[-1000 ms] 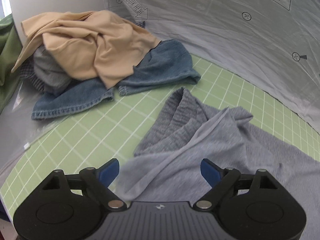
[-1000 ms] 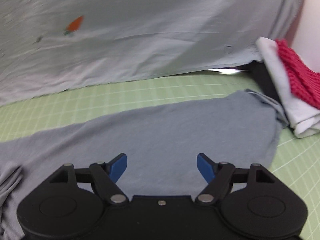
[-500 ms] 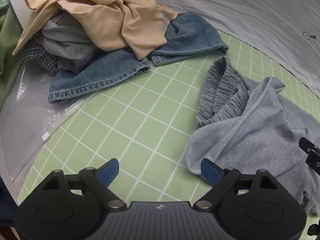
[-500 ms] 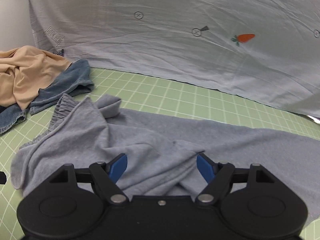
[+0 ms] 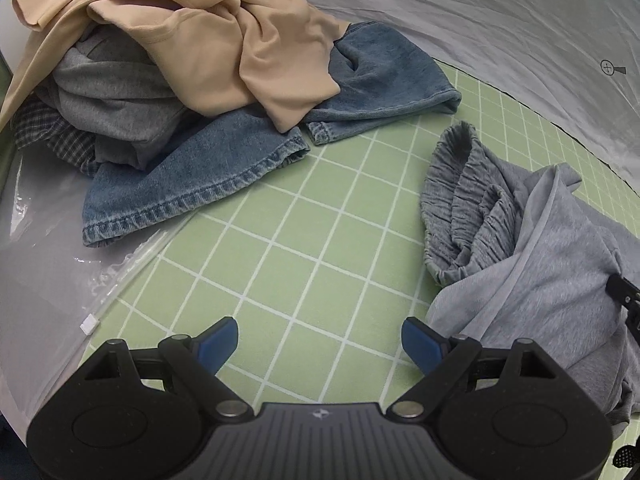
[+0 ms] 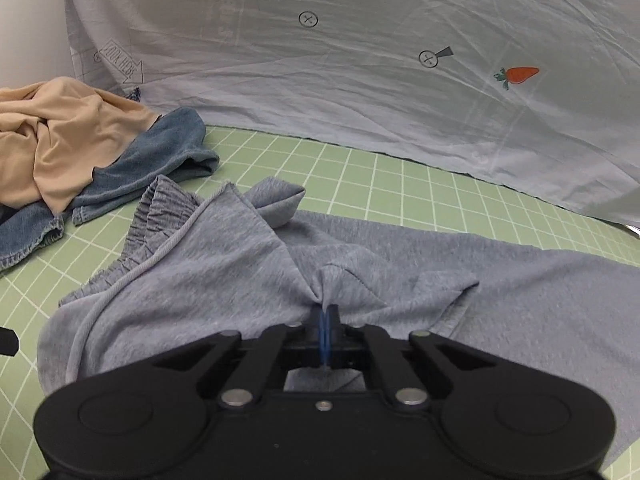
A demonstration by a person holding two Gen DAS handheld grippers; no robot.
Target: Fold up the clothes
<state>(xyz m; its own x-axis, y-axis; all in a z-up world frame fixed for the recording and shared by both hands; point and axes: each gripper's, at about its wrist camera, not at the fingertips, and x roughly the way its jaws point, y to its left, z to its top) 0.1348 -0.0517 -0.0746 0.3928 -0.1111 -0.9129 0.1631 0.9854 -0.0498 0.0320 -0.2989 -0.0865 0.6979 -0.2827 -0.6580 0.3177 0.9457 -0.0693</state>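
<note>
Grey sweatpants lie crumpled on the green grid mat, elastic waistband at the left. My right gripper is shut on a pinched fold of the grey fabric near the garment's middle. In the left wrist view the same sweatpants lie at the right, waistband bunched. My left gripper is open and empty above bare mat, just left of the garment's edge.
A pile of clothes sits at the back left: a beige shirt, blue jeans, grey and checked garments under them. A clear plastic bag lies at the left. A pale printed sheet hangs behind the mat.
My right gripper has closed on a fold of the grey sweatpants. My left gripper has drawn back left off the garment, staying open.
</note>
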